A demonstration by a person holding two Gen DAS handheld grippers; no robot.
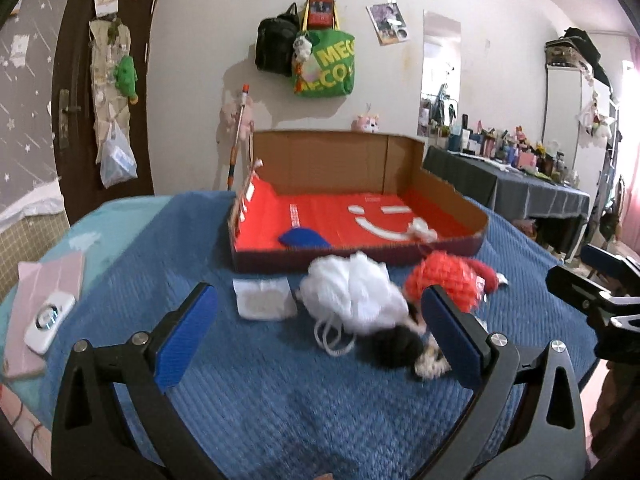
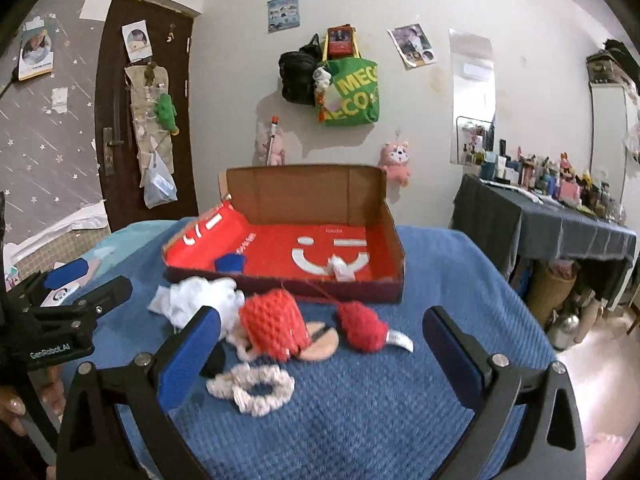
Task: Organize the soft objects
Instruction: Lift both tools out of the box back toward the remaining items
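Ahead of both grippers, a heap of soft things lies on the bed's blue blanket (image 2: 360, 408), just short of a shallow cardboard box (image 2: 394, 232) with a red floor. Between the fingers of the right gripper (image 2: 320, 356) sit a red crochet piece (image 2: 276, 328), a smaller red knitted piece (image 2: 362, 330) joined to it by a red cord, and a round peach pad (image 2: 322, 346) tucked between the two. Nearer its left finger lies a cream scrunchie (image 2: 256, 390), and beyond that finger a white mesh puff (image 2: 204, 298). This gripper is spread wide and grips nothing.

From the left gripper (image 1: 320, 330), the puff (image 1: 352, 292) lies straight ahead between the fingers, a flat white packet (image 1: 264, 298) toward its left finger, and a black and white furry thing (image 1: 400, 346) against its right finger. Its jaws are likewise wide apart and empty.

Inside the box rest a blue piece (image 2: 230, 262) and a small white piece (image 2: 342, 270).
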